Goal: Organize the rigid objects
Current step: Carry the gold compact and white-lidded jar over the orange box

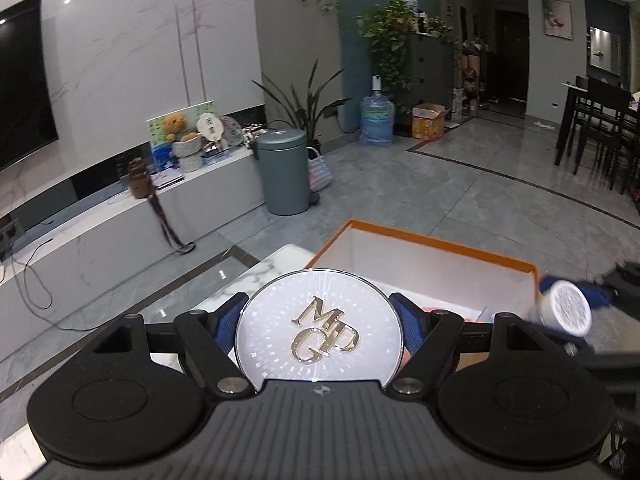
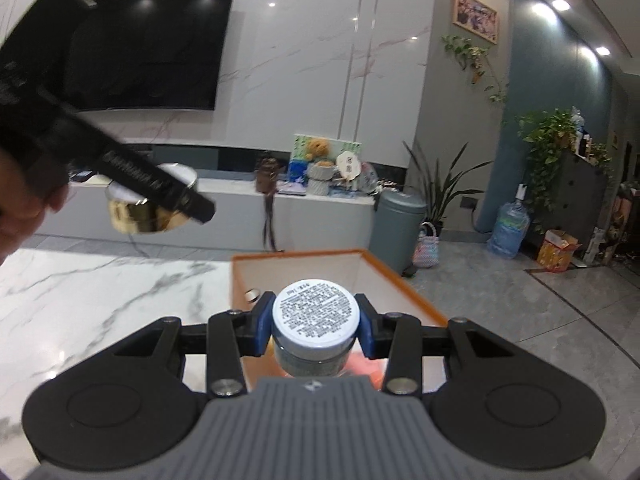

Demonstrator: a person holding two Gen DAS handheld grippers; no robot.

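My left gripper is shut on a round silver compact with gold letters on its lid, held above the near left corner of an orange box. From the right wrist view the compact shows a gold underside, held up in the air at the left. My right gripper is shut on a small jar with a white printed base, held over the orange box. The jar also shows at the right of the left wrist view.
The box stands on a white marble table; a small round thing lies inside it. Beyond are a grey bin, a TV bench with toys, a water bottle and dark dining chairs.
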